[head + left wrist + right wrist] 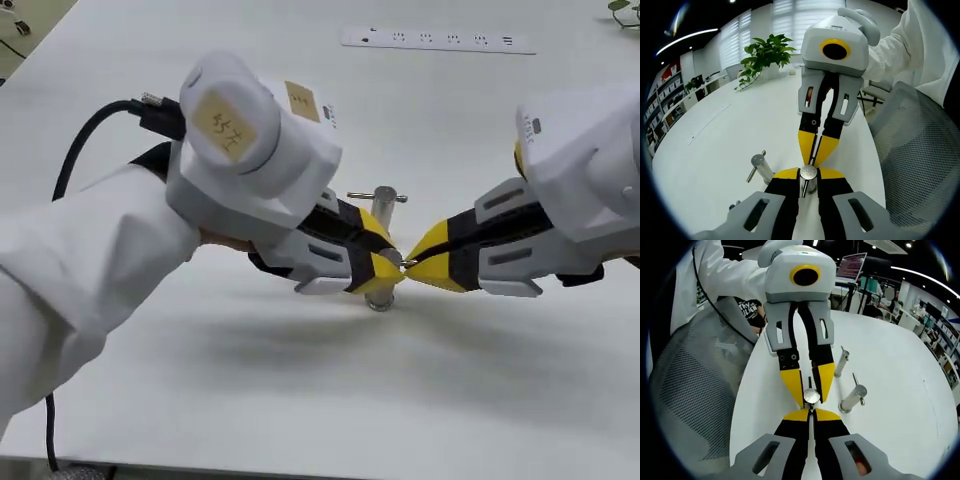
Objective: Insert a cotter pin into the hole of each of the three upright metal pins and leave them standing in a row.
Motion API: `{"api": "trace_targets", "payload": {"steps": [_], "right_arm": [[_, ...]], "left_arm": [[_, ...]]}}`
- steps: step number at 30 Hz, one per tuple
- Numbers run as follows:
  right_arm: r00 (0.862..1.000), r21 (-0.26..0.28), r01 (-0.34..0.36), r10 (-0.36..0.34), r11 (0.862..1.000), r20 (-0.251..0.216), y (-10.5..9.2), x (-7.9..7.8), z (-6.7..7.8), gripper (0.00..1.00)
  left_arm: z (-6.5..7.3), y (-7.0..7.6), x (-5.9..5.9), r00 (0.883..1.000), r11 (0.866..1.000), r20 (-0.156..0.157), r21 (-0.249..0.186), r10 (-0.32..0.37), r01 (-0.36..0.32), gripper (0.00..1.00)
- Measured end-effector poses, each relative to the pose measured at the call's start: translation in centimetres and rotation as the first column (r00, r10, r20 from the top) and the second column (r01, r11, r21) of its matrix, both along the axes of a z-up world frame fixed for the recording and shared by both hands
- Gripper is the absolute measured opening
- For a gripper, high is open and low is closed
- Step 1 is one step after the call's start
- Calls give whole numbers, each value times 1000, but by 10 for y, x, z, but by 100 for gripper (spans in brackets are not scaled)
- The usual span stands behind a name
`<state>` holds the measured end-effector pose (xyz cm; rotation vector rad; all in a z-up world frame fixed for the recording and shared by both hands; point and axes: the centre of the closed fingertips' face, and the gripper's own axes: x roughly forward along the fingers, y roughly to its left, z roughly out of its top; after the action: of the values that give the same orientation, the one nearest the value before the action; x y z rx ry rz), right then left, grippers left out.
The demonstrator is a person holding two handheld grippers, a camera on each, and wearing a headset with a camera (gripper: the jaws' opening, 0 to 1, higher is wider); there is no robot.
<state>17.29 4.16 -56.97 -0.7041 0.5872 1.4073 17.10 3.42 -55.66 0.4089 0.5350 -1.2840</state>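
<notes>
An upright metal pin (808, 173) stands between the yellow tips of my left gripper (808, 179), which is shut on it. In the head view the same pin (380, 298) shows below the left gripper (385, 270). My right gripper (415, 266) meets it tip to tip and is shut on a thin cotter pin (406, 263) pressed against the pin's head. The right gripper view has my right gripper (811, 416) touching that pin's cap (811, 396). Two other metal pins (842, 362) (854, 396) stand beside it, each with a cotter pin through it.
A white power strip (437, 40) lies at the far side of the white table (300, 400). A black cable (80, 150) runs from the left gripper along a white sleeve (70, 290). A mesh chair (920, 150) and a potted plant (765, 50) stand beyond the table.
</notes>
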Motion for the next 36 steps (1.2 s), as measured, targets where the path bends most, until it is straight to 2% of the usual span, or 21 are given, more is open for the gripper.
{"api": "trace_targets", "payload": {"steps": [11, 16, 23, 24, 27, 29, 32, 33, 34, 35, 36], "right_arm": [[996, -31, -86, 87, 996, 32, 4, 0, 1, 0], [998, -25, -56, 56, 998, 2, 3, 0, 1, 0], [999, -25, -52, 52, 998, 6, 3, -1, 1, 0], [999, -24, -40, 40, 999, 5, 2, 0, 1, 0], [1000, -30, -14, 14, 999, 18, 1, 5, 0, 6], [1000, -29, -5, 6, 1000, 12, 0, 5, 1, 10], [1000, -18, 8, -8, 1000, -5, 0, 2, 3, 11], [1000, -11, 12, -12, 1000, -13, 1, 0, 4, 12], [1000, -1, 18, -18, 1000, -23, 1, -1, 3, 13], [999, 10, 24, -24, 1000, -33, 3, -2, 4, 13], [999, 21, 30, -29, 999, -41, 4, -3, 5, 14]], "left_arm": [[1, -2, -1, 1000, 1000, 7, 11, -19, 19, 9], [1, -1, -2, 1000, 1000, 0, 11, -12, 12, 9], [0, -1, -1, 1000, 1000, 3, 12, -8, 8, 10], [0, -1, -2, 1000, 1000, 12, 17, -12, 12, 10], [0, 0, -1, 1000, 1000, 23, 16, -5, 5, 11], [1, 2, 2, 999, 1000, 49, 23, 7, -8, 15], [3, 8, 4, 998, 1000, 61, 18, 23, -24, 30], [7, 10, 9, 994, 999, 101, -1, 41, -41, 34], [9, 11, 10, 993, 999, 109, -10, 53, -52, 35], [11, 14, 9, 994, 997, 81, -31, 71, -69, 36], [12, 16, 9, 994, 996, 68, -44, 83, -80, 39]]}}
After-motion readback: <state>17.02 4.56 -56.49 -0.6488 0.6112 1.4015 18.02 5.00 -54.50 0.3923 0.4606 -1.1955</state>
